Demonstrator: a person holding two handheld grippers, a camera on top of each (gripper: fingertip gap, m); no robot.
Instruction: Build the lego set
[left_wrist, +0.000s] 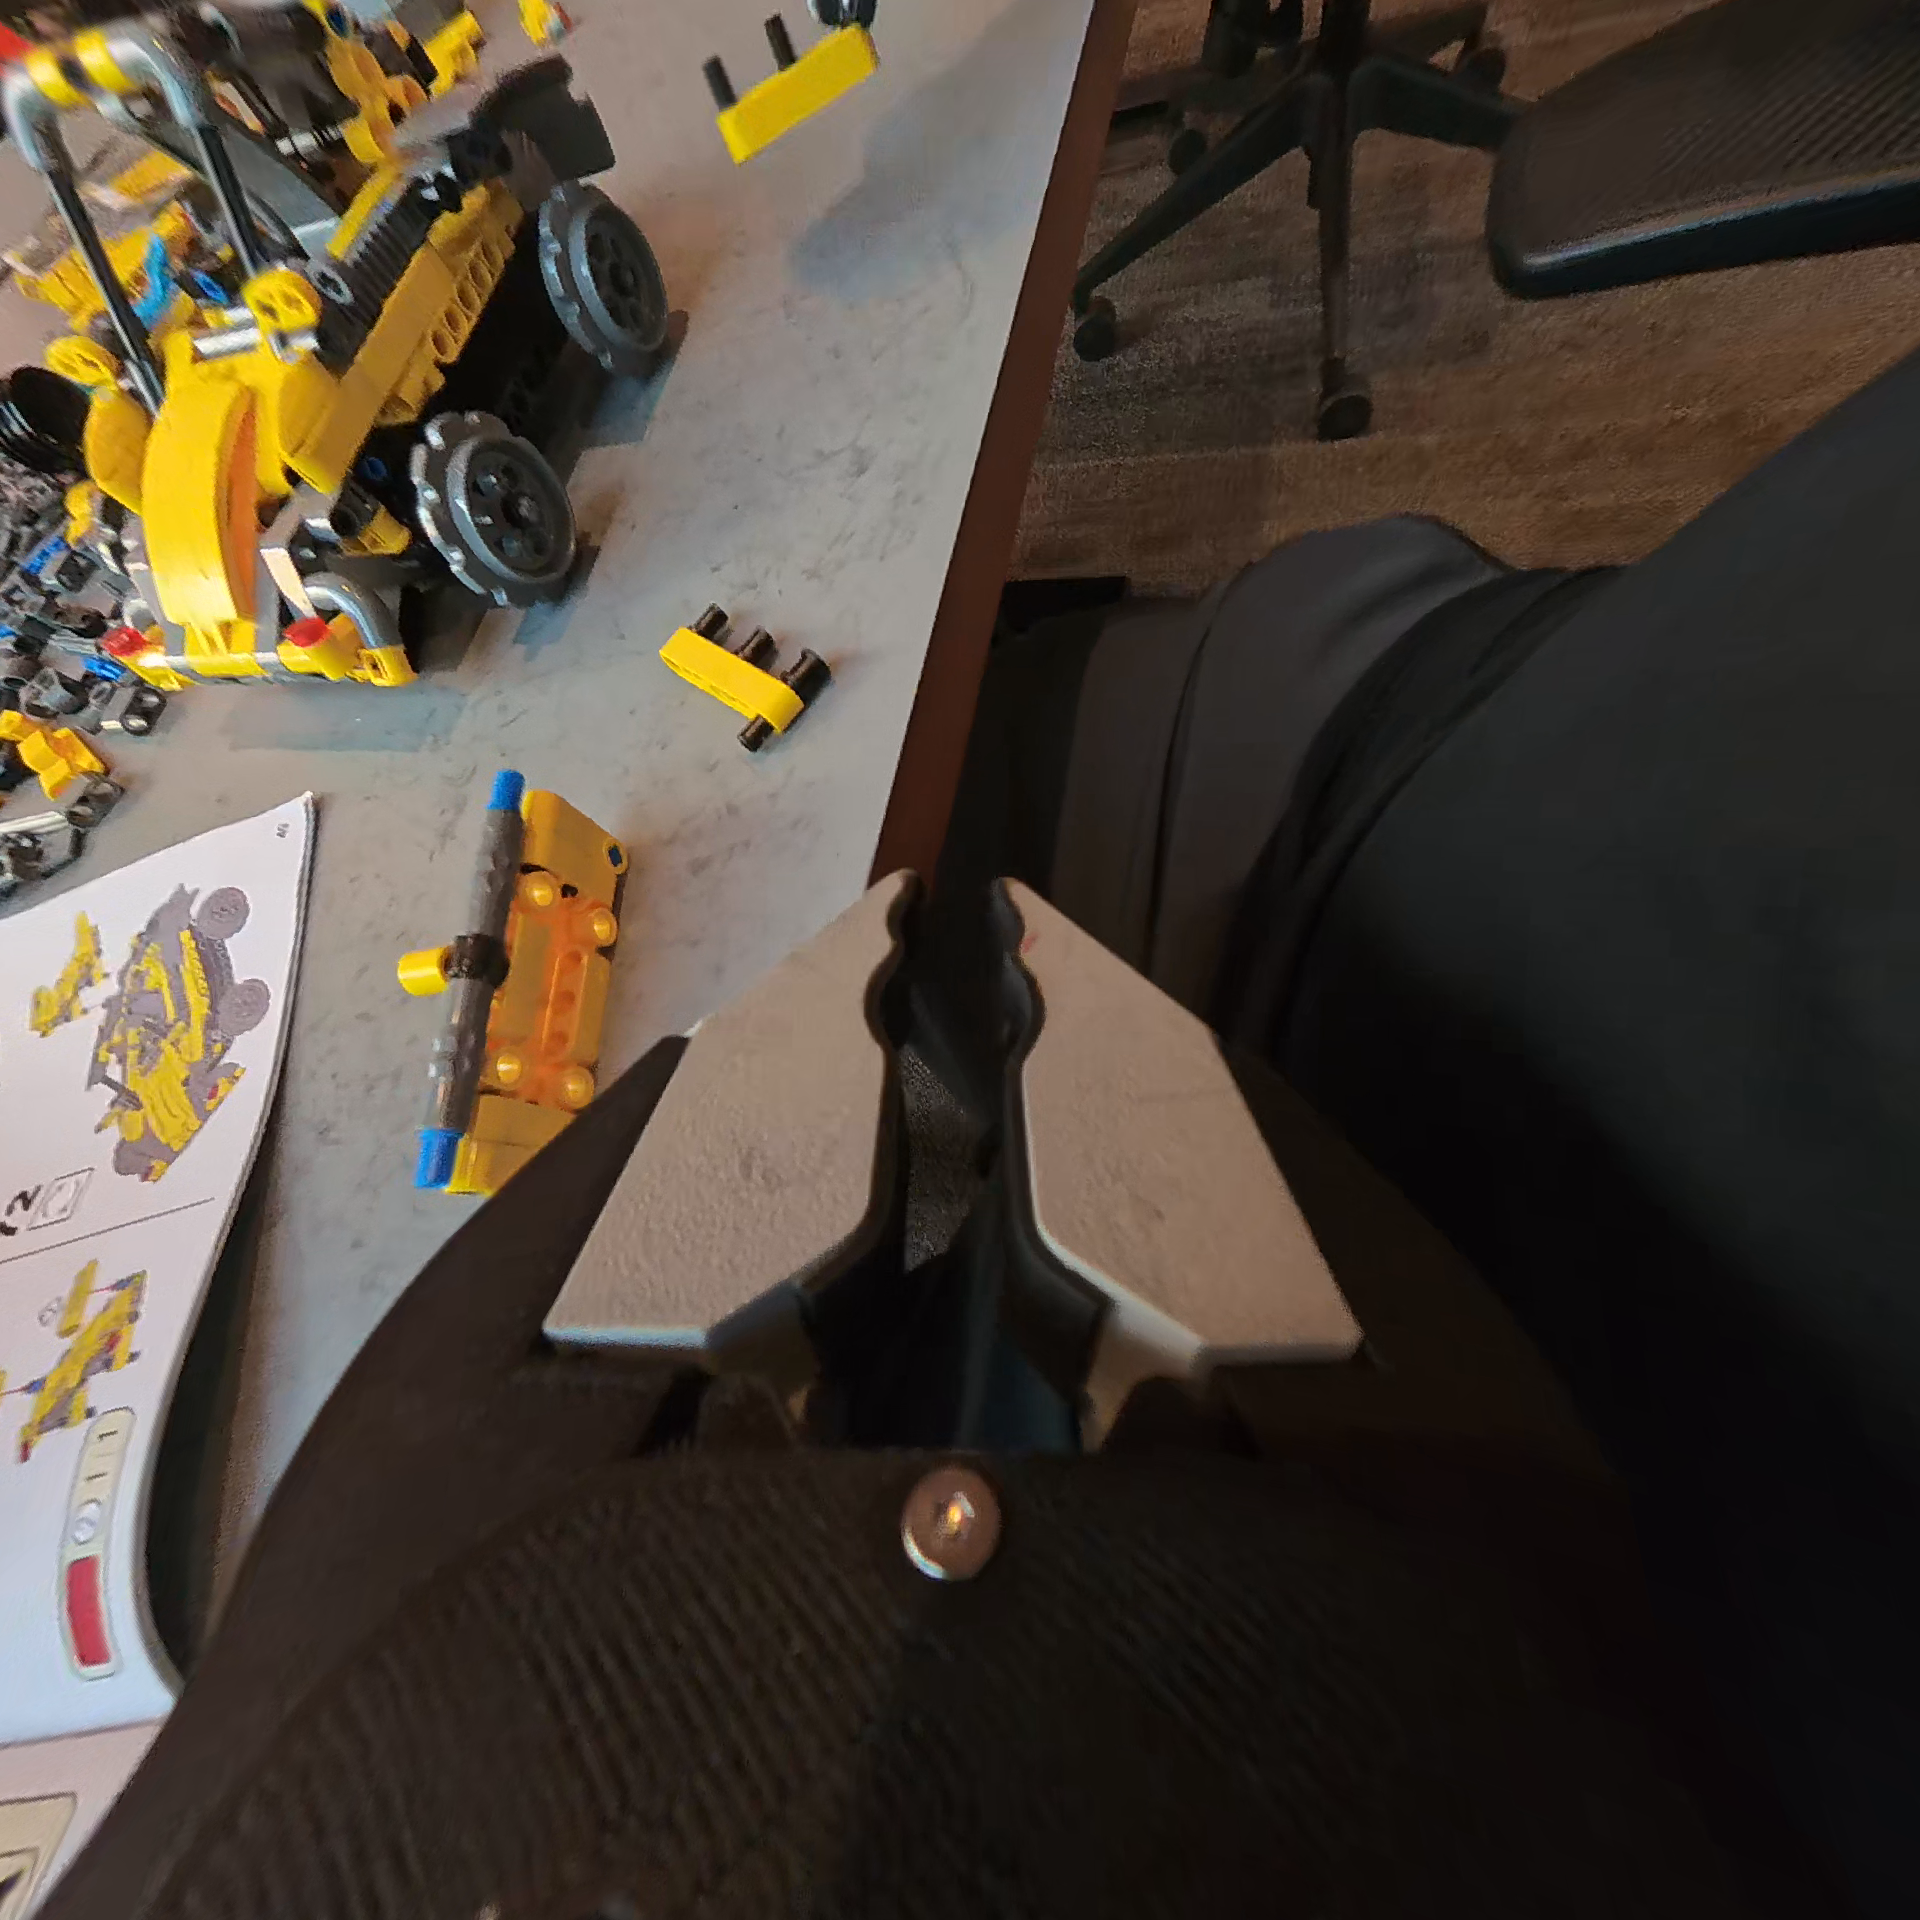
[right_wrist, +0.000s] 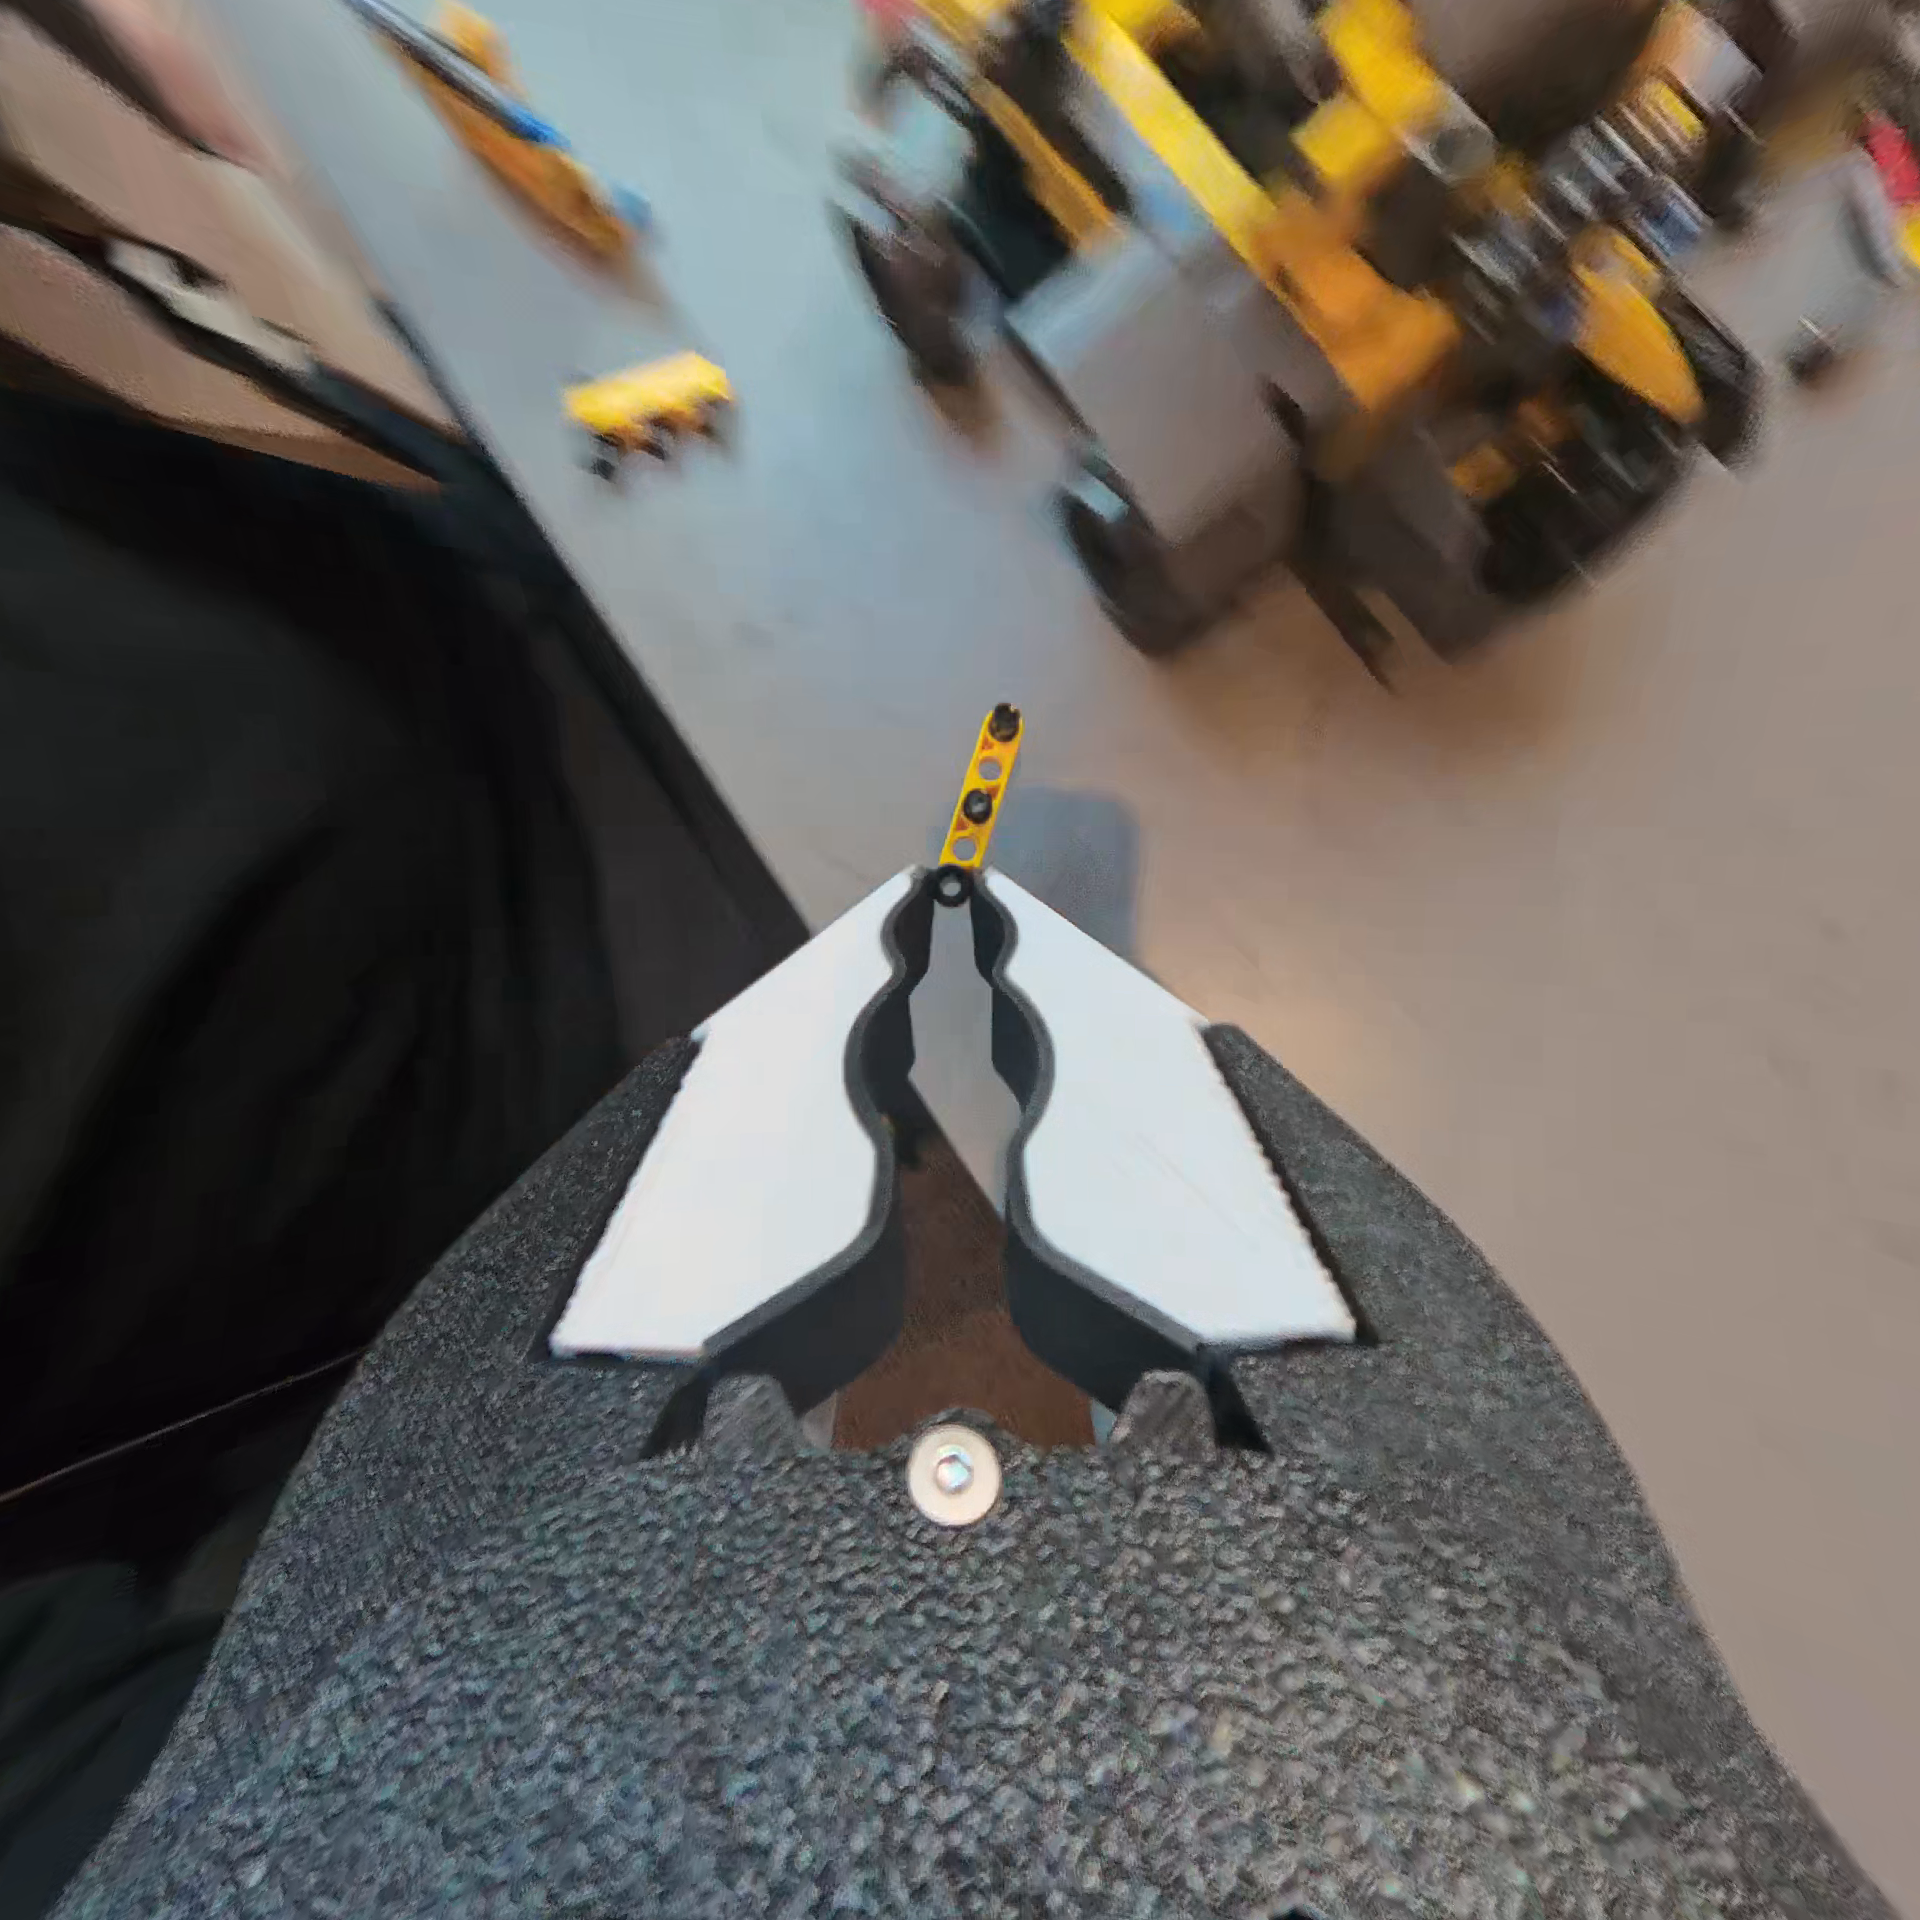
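My right gripper (right_wrist: 949, 885) is shut on the near end of a thin yellow holed beam (right_wrist: 982, 795) with black pins. The beam sticks out forward above the grey table (right_wrist: 1299, 935). The blurred yellow and black brick-built vehicle (right_wrist: 1351, 312) stands beyond it at the upper right. My left gripper (left_wrist: 958, 896) hangs over the table's right edge (left_wrist: 966, 582), with its jaws close together and nothing seen between them. Nearest to it on the table are an orange-yellow block with a grey axle (left_wrist: 520, 987) and a short yellow beam with three black pins (left_wrist: 743, 681). The vehicle (left_wrist: 312, 364) stands at the upper left.
An open instruction booklet (left_wrist: 125, 1195) lies at the left. Another yellow beam with pins (left_wrist: 795, 88) lies at the top, and loose small parts (left_wrist: 62, 665) sit left of the vehicle. A person's dark-clothed lap (left_wrist: 1558, 935) and an office chair base (left_wrist: 1330, 156) are right of the table. Some 20 centimetres of space lies between my two pairs of fingers.
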